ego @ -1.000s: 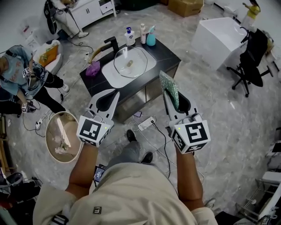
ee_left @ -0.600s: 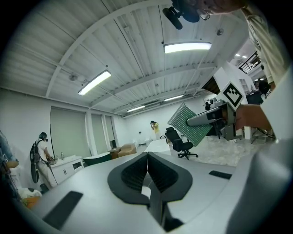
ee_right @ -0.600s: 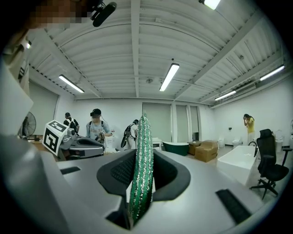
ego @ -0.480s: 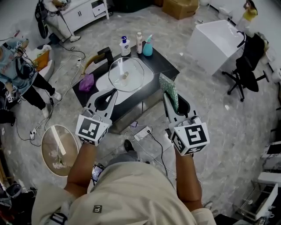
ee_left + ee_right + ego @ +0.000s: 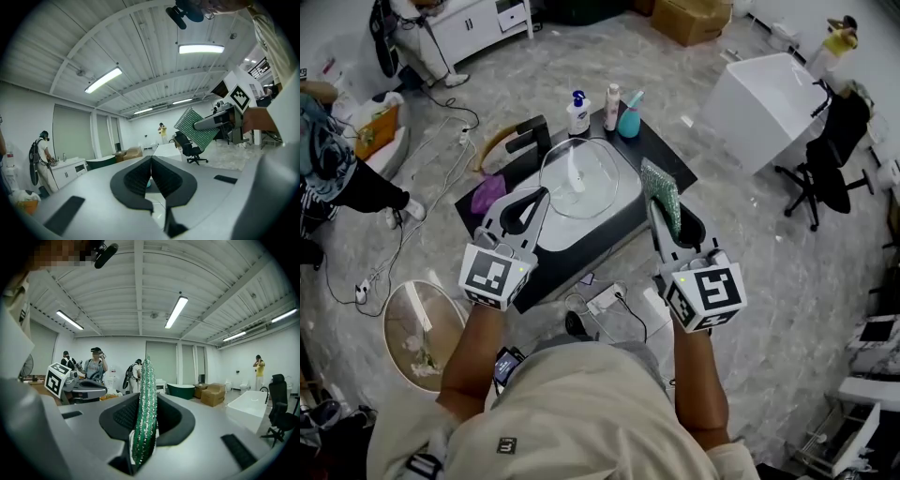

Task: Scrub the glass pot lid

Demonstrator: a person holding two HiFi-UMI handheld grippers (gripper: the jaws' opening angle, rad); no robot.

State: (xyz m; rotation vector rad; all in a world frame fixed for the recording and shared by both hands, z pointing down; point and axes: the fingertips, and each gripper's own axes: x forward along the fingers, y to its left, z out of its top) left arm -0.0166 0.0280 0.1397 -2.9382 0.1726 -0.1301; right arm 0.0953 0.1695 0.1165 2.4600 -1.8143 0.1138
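Round clear glass pot lid (image 5: 578, 178) flat in white basin (image 5: 586, 228), ahead between grippers, nearer left gripper (image 5: 541, 197): jaws together, empty. Right gripper (image 5: 658, 210) clamped on green glittery scrub pad (image 5: 659, 186).

- At the far edge of the dark counter (image 5: 649, 145) in front of you stand a white pump bottle (image 5: 577, 112), a slim white bottle (image 5: 611, 106) and a teal bottle (image 5: 629, 121);
- a black faucet (image 5: 530, 140) rises near a purple cloth (image 5: 487, 193);
- to your right sit a white bathtub (image 5: 766, 89) and a black office chair (image 5: 834, 150).
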